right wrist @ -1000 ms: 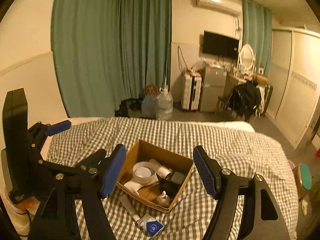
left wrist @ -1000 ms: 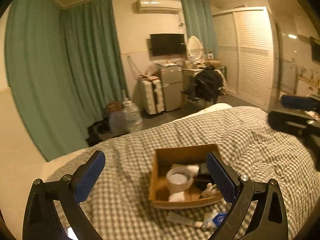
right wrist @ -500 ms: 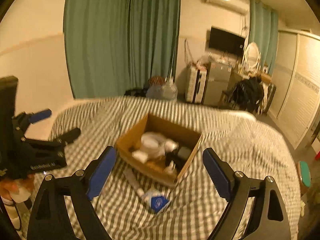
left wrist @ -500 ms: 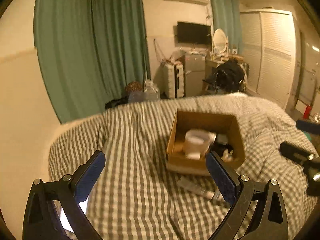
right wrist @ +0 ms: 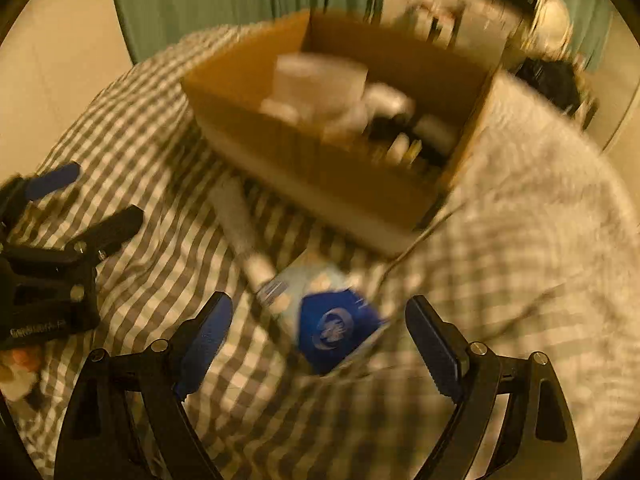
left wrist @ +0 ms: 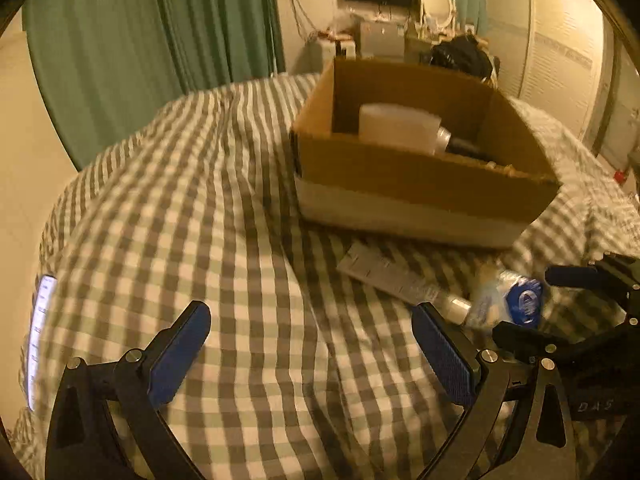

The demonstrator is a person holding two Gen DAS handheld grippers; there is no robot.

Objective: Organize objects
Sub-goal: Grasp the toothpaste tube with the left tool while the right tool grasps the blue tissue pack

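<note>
A brown cardboard box stands on the checked bedcover and holds a white roll and several small items. In front of it lie a grey tube and a blue-and-white packet. My left gripper is open and empty, low over the bedcover, left of the tube. My right gripper is open, with the packet lying between its fingers; it also shows in the left wrist view. The right wrist view is blurred.
The bed's checked cover fills the foreground. A lit phone screen lies at the bed's left edge. Green curtains, a TV, a dresser and a white wardrobe stand behind.
Both grippers have dropped down and moved in close to the bed. The box, tube and packet now loom large. The right gripper has come down around the packet.
</note>
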